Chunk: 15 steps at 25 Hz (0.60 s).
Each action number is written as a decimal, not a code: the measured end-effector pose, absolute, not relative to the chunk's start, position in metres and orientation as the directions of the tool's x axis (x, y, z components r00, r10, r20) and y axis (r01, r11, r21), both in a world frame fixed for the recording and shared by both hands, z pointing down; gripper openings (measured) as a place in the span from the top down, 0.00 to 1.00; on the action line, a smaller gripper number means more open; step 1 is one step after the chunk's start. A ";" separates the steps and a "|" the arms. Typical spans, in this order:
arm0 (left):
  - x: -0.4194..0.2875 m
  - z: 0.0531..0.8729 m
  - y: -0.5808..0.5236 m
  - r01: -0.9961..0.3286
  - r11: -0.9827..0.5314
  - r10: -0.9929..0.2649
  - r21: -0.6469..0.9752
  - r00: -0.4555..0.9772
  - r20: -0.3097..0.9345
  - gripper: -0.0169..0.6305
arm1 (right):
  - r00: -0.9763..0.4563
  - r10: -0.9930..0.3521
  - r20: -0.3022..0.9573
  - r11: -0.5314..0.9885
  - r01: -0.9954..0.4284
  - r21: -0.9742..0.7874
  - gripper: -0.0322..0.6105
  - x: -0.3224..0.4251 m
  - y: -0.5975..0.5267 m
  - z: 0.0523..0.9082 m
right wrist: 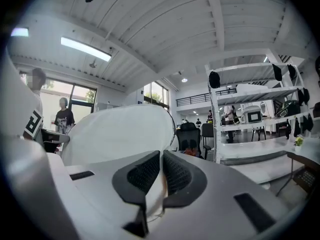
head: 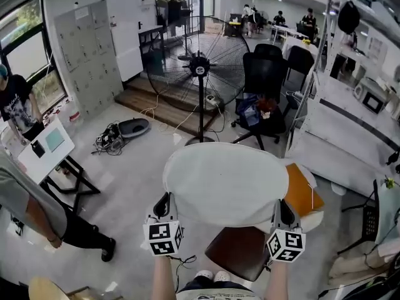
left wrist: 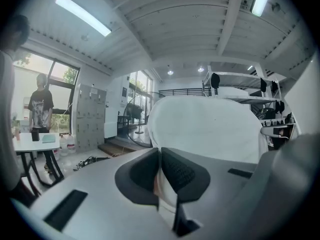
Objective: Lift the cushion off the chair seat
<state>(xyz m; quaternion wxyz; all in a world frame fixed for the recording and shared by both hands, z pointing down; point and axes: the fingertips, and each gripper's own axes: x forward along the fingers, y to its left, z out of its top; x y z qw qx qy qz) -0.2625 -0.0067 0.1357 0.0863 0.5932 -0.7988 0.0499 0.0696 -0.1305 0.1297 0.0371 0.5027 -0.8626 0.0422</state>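
A round white cushion (head: 222,183) hangs level in the air above the brown chair seat (head: 240,252), apart from it. My left gripper (head: 164,204) is shut on the cushion's near left edge, and my right gripper (head: 282,212) is shut on its near right edge. In the left gripper view the dark pads (left wrist: 177,171) pinch the cushion's rim, with the white cushion (left wrist: 210,129) spreading ahead. The right gripper view shows the same: jaws closed on the rim, and the cushion (right wrist: 120,134) stretching off to the left.
A large floor fan (head: 199,64) stands ahead, with a black office chair (head: 265,86) beside it. An orange-topped stool (head: 303,192) sits right of the chair. A person (head: 25,211) and a small table (head: 47,149) are at the left. White shelving (head: 350,124) lines the right.
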 end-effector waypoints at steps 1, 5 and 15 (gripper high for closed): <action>-0.261 0.131 -0.005 -0.956 0.292 -0.941 0.025 -0.283 0.188 0.92 | -0.493 -0.865 0.095 0.492 -0.870 -0.034 0.89 0.071 -0.129 0.125; -0.260 0.115 -0.001 -0.954 0.299 -0.944 0.021 -0.292 0.155 0.93 | -0.496 -0.867 0.056 0.494 -0.868 -0.046 0.89 0.072 -0.127 0.112; -0.254 0.104 0.008 -0.951 0.309 -0.943 0.010 -0.305 0.132 0.92 | -0.499 -0.866 0.024 0.497 -0.865 -0.064 0.89 0.078 -0.120 0.102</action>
